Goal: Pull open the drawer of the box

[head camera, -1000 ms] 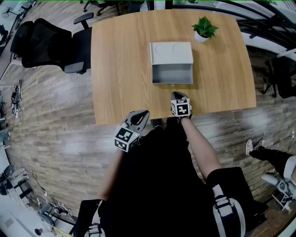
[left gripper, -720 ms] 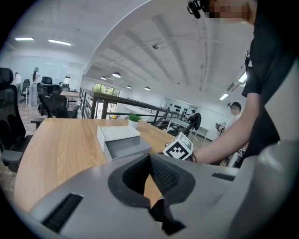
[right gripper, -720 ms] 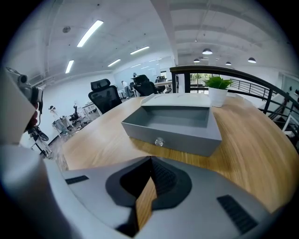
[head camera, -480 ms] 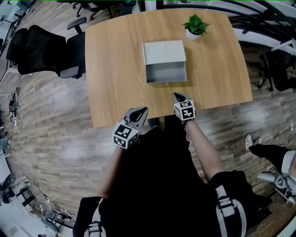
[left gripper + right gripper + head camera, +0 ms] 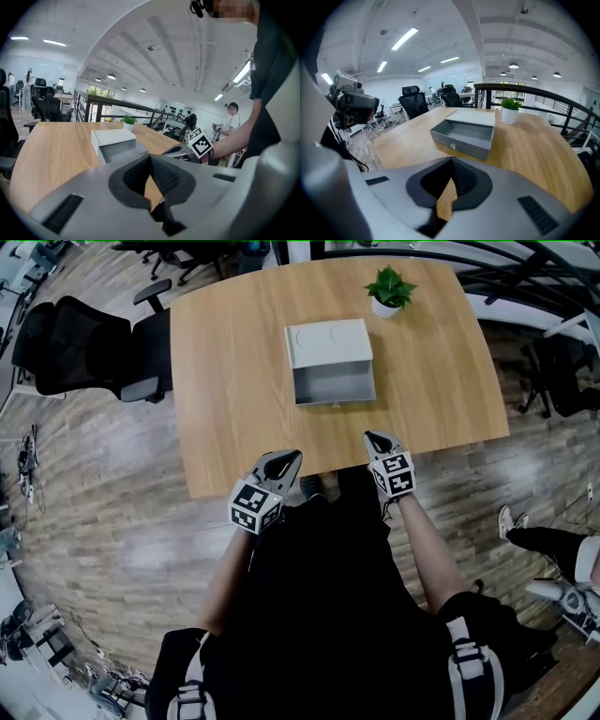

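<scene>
1. Backing toward the near edge of the desk [image 5: 234, 381], the right gripper [image 5: 375, 439] now sits apart from the drawer [image 5: 335, 387]. A second ago it was just in front of the drawer's front panel. The left gripper [image 5: 286, 461] has stayed at the near edge, off to the drawer's left.
2. The drawer stands pulled out of the box [image 5: 328, 338] toward the near edge, its grey inside bare, much as it stood a second ago. So the pull looks finished, and the retreat reads as a let-go, not a fresh approach.
3. Both pairs of jaws are closed tip to tip with nothing between them; only desk wood shows through the gap behind the pads.
4. The box sits mid-desk, nearer the far edge, with a potted plant [image 5: 387, 289] just beyond it toward the far right corner.
5. What each view adds:
   - The right gripper view alone shows the small round knob [image 5: 453, 146] on the drawer front; it is barely a speck from the head.
   - The left gripper view catches the right gripper from the side, pointing toward the box.
   - Only the head view shows both grippers against the desk's near edge.
</scene>
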Motion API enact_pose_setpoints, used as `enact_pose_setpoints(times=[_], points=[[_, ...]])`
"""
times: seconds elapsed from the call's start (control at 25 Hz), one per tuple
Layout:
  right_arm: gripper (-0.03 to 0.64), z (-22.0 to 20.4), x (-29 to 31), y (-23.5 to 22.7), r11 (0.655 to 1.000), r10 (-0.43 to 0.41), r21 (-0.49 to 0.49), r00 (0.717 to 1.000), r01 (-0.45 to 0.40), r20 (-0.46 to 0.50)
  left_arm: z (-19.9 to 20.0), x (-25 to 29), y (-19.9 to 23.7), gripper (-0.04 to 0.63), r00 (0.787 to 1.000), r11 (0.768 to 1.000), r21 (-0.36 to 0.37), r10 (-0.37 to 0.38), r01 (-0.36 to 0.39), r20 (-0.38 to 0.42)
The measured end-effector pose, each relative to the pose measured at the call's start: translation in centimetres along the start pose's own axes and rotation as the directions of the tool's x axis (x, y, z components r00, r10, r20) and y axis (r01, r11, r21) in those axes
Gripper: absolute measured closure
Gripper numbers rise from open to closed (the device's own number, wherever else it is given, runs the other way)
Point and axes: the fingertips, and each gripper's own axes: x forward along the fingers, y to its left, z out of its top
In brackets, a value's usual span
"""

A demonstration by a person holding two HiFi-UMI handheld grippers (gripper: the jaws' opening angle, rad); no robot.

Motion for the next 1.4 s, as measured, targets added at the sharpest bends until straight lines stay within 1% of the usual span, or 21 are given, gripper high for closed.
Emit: enact_pose_setpoints(times=[0.08, 0.24, 0.36, 0.48, 0.6, 0.76, 0.92, 1.12, 1.24, 1.4], points=[[0.594, 1.0, -1.2, 0.5, 1.0, 0.009, -0.029, 0.999, -0.008, 0.031, -0.3, 0.0, 0.1, 0.574, 1.0, 1.0, 0.007, -0.003, 0.003, -0.005], [0.594, 2.8, -3.5, 1.7, 0.998, 0.054, -0.021, 0.995, -0.052, 0.087, -0.3, 0.1, -0.3, 0.572, 1.0, 1.0, 0.009, -0.004, 0.004, -0.007], [0.594, 4.0, -4.3, 3.0, 0.995, 0.093, -0.05, 0.99, -0.088, 0.106, -0.4, 0.1, -0.4, 0.573, 1.0, 1.0, 0.01, -0.012, 0.012, -0.004], [0.594, 4.8, -5.1, 3.9, 0.991, 0.105, -0.091, 0.988, -0.095, 0.113, -0.4, 0.3, -0.8, 0.573, 1.0, 1.0, 0.01, -0.026, 0.026, -0.013], [0.594, 5.1, -5.8, 4.4, 0.99, 0.106, -0.108, 0.988, -0.093, 0.116, -0.1, 0.4, -1.1, 0.572, 0.999, 0.999, 0.023, -0.037, 0.038, -0.015], [0.594, 4.6, -6.4, 5.3, 0.988, 0.109, -0.121, 0.988, -0.095, 0.11, -0.3, 0.2, -1.2, 0.573, 1.0, 1.0, 0.015, -0.028, 0.028, -0.004], [0.594, 4.7, -6.3, 5.8, 0.981, 0.112, -0.169, 0.989, -0.094, 0.099, -0.6, 0.1, -0.9, 0.573, 1.0, 1.0, 0.011, -0.017, 0.017, -0.005], [0.594, 5.1, -6.2, 6.3, 0.983, 0.126, -0.152, 0.985, -0.107, 0.121, -0.8, -0.4, -0.6, 0.574, 1.0, 1.0, -0.004, 0.005, -0.005, -0.005], [0.594, 5.5, -5.8, 6.4, 0.979, 0.138, -0.169, 0.983, -0.116, 0.121, -1.0, -0.5, -0.3, 0.574, 1.0, 1.0, -0.016, 0.019, -0.019, -0.007], [0.594, 6.0, -5.6, 6.2, 0.975, 0.151, -0.18, 0.981, -0.128, 0.123, -0.6, -0.4, -0.1, 0.574, 0.999, 0.999, -0.009, 0.033, -0.033, 0.005]])
